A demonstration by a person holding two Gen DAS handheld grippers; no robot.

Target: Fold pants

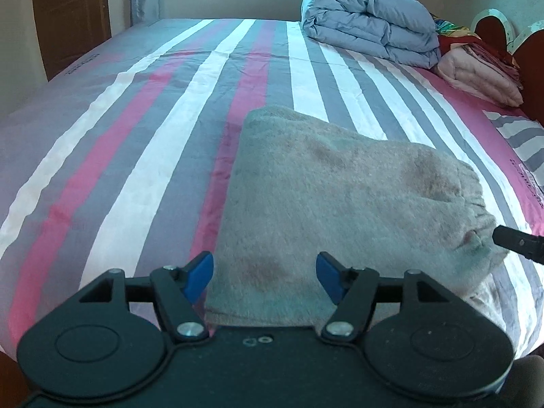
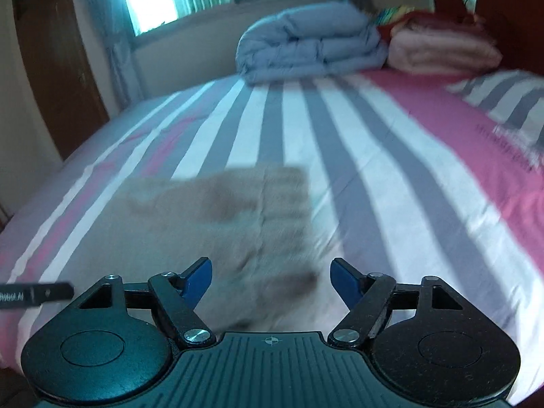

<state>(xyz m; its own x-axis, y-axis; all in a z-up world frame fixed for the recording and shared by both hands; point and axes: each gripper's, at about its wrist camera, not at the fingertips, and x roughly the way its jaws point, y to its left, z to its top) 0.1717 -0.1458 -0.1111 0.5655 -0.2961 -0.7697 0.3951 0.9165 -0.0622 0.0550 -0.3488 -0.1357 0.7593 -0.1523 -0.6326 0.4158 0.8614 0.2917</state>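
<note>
The pants (image 1: 340, 204) are a grey-beige fleecy bundle, folded flat on the striped bed sheet (image 1: 136, 136), with the elastic waistband at its right end. My left gripper (image 1: 265, 277) hovers over the bundle's near edge, jaws apart, and the blue pads (image 1: 200, 275) do not press on the cloth. A black fingertip of the right gripper (image 1: 516, 241) shows beside the waistband. The right wrist view is blurred. There the pants (image 2: 231, 210) lie ahead of my right gripper (image 2: 272, 282), which stands open with nothing gripped.
A folded blue-grey duvet (image 1: 370, 27) lies at the far side of the bed, with pink folded blankets (image 1: 476, 74) beside it. A striped pillow (image 1: 523, 136) is at the right edge, and a wooden door (image 1: 71, 17) stands far left.
</note>
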